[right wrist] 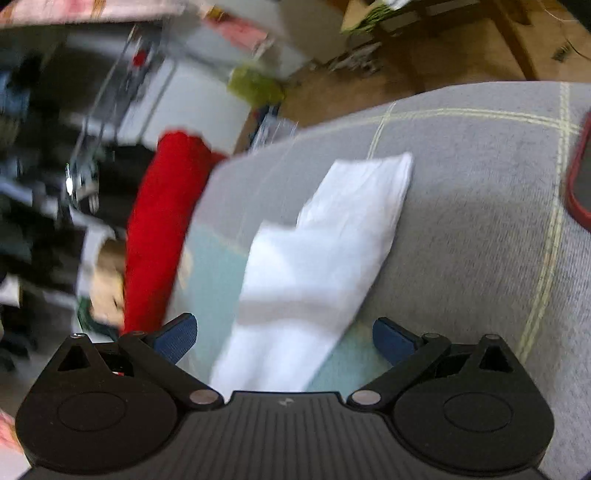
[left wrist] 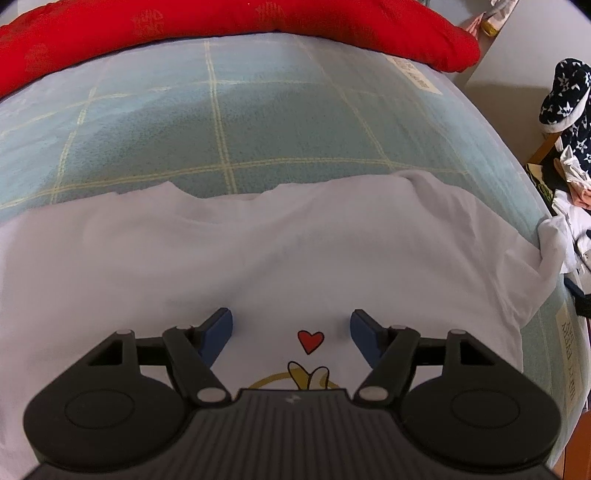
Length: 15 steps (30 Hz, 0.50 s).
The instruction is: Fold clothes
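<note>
Your left wrist view is sharp, softly lit, fisheye-curved at edges; your right wrist view smears with motion blur, worst upper left.

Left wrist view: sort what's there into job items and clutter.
Job:
- white T-shirt with heart print, spread on the bed
- left hand-held gripper, open above it

Clutter:
- red pillow
- checked blanket
- navy star-print garment

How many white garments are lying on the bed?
2: a white T-shirt with a heart print, spread flat under the left tool, and a folded white garment ahead of the right tool. Others may be hidden.
</note>
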Each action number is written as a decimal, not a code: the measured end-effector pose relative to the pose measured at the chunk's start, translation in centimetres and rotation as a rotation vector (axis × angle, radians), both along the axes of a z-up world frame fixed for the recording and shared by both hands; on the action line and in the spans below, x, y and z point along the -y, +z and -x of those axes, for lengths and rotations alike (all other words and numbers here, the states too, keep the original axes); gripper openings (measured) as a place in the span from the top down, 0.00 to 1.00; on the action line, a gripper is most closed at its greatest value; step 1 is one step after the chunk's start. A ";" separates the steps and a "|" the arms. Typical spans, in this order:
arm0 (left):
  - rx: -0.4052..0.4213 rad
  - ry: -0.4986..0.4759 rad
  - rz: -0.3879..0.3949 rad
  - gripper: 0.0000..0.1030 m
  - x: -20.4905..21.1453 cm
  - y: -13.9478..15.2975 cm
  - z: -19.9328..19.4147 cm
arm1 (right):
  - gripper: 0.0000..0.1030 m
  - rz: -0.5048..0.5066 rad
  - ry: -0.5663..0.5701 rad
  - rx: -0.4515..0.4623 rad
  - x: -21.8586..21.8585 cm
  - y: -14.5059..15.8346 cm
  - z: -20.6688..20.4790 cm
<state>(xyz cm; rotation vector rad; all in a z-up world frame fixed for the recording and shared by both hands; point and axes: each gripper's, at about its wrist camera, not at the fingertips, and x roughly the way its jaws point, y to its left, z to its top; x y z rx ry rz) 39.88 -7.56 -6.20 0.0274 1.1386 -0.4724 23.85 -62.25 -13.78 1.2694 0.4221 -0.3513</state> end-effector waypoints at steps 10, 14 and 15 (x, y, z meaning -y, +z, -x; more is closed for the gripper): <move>-0.015 0.000 0.028 0.31 -0.4 -0.4 -0.5 | 0.00 0.002 -0.102 0.067 3.2 -1.3 -1.6; -0.021 -0.007 0.033 0.31 -0.5 -0.3 -0.7 | 0.00 -0.027 -0.100 0.089 4.3 -1.8 -2.1; -0.021 -0.012 0.033 0.31 -0.5 -0.3 -0.7 | 0.00 -0.042 -0.103 0.091 4.6 -1.8 -2.2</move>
